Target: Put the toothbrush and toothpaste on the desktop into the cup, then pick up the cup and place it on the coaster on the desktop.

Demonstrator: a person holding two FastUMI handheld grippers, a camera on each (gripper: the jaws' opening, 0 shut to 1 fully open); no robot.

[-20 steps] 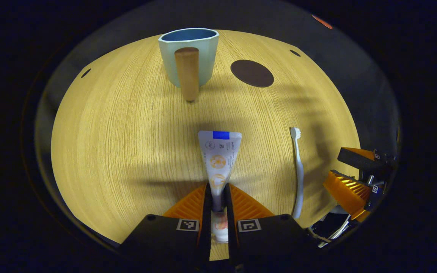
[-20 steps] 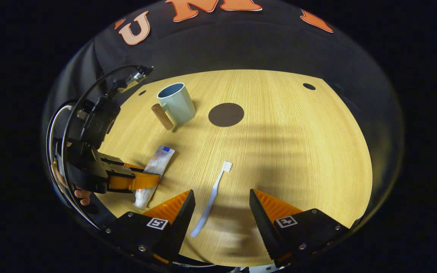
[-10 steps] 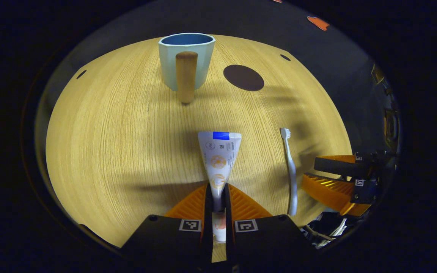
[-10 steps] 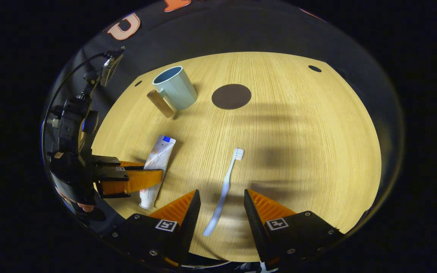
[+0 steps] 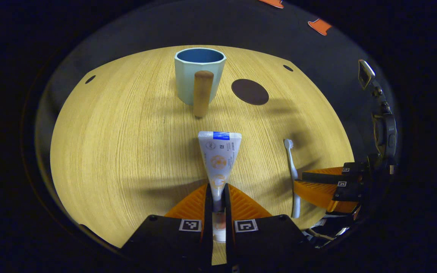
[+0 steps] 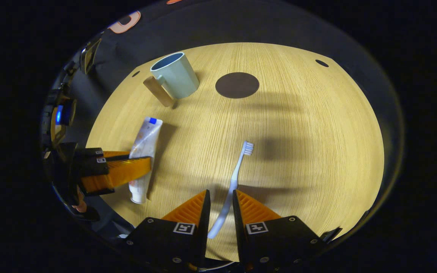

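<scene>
Where the left gripper [image 5: 218, 197] sits nearest in the left gripper view, its two fingers are pressed against the lower, cap end of the toothpaste [image 5: 218, 159], the tube pointing away with its flat crimped end farthest out; whether the tube is off the desktop [image 5: 120, 151] cannot be told. In the right gripper view the same tube [image 6: 142, 151] appears at the left, clamped crosswise.

Right gripper [image 6: 220, 204]: fingers narrowed around the lower handle of the toothbrush [image 6: 231, 189], a slight gap visible on each side, so firm contact cannot be told. Brush lies on the wood, bristle head pointing away. In the left gripper view the toothbrush [image 5: 292, 174] lies right of the tube, with the right gripper [image 5: 317, 185] at its handle.

Farther out: cup [image 5: 199, 76], pale outside, blue inside, upright, with a wooden handle [image 5: 202, 93] facing the left gripper. Cup holds nothing visible.

Just right of the cup, apart from it: coaster [image 5: 250, 91], dark, round, flat, bare.

Far corners of the desktop: small dark holes [image 5: 288, 68].
</scene>
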